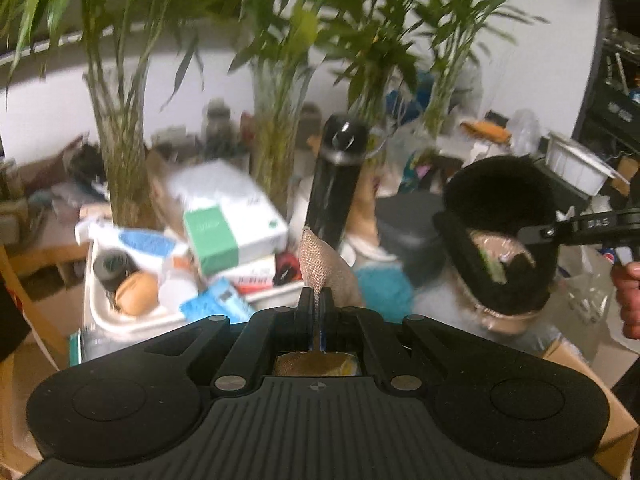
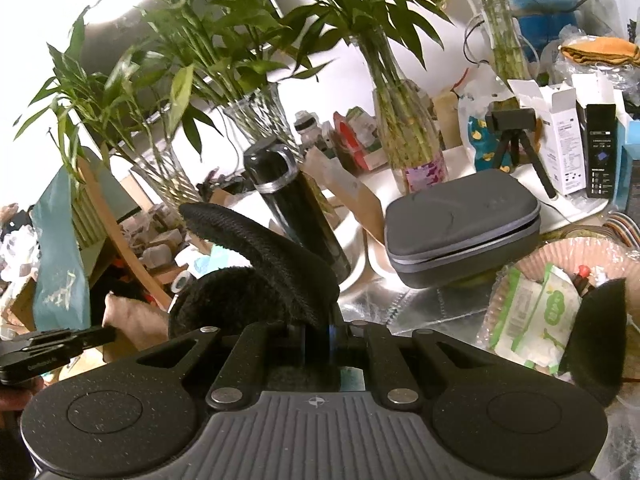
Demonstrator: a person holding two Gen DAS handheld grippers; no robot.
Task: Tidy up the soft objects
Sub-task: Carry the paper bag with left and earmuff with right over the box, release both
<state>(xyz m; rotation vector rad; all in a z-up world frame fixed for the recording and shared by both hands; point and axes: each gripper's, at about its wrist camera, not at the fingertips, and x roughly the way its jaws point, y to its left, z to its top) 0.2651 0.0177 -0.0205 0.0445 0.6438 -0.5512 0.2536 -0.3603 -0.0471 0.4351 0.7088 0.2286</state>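
The left wrist view is being smeared by motion blur, so the printing on the green-and-white box (image 1: 224, 236) and the items in the white bin (image 1: 116, 320) are being left unreadable. The hand (image 1: 628, 300) at its right edge is being cut off. In the right wrist view, the lower part of the black fuzzy earmuff (image 2: 256, 264) is being hidden behind the gripper body.

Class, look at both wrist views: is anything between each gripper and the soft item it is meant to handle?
Nothing visible. The left gripper is already shut on the beige knitted cloth, and the right gripper is shut on the black fleece piece. The black bottle stands behind both.
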